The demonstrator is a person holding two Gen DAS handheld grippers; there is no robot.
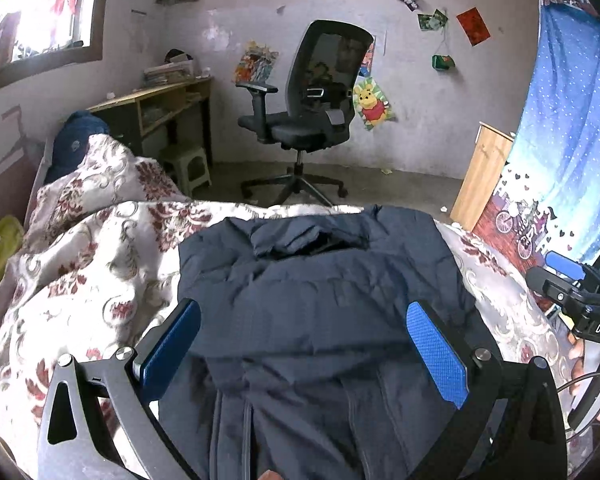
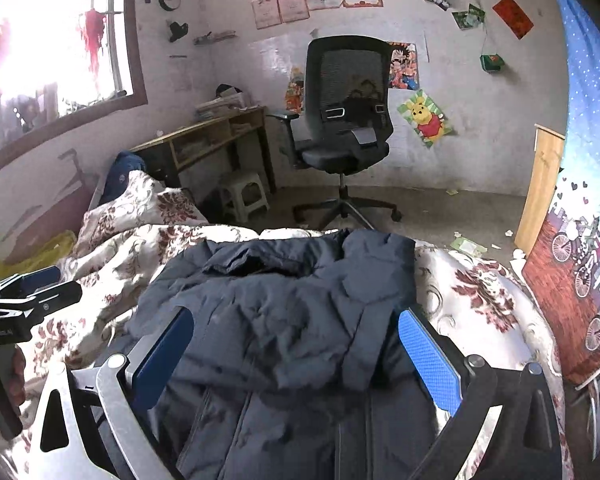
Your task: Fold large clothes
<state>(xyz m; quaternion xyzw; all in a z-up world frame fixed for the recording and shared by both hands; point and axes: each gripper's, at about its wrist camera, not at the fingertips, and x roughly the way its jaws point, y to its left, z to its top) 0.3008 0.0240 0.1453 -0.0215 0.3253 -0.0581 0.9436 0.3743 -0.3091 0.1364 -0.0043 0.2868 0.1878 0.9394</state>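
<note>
Both jaws gape over the jacket [image 1: 320, 300], its collar seemingly pointing toward the chair [image 1: 312, 100].

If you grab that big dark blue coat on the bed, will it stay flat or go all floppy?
Probably floppy: the navy jacket already lies rumpled and creased on the floral quilt, so ungripped parts would likely sag. Its puffy, padded look suggests it is bulky but fairly light. The smooth fabric may slip, so both open grippers, left and right, should pinch firmly.
</note>
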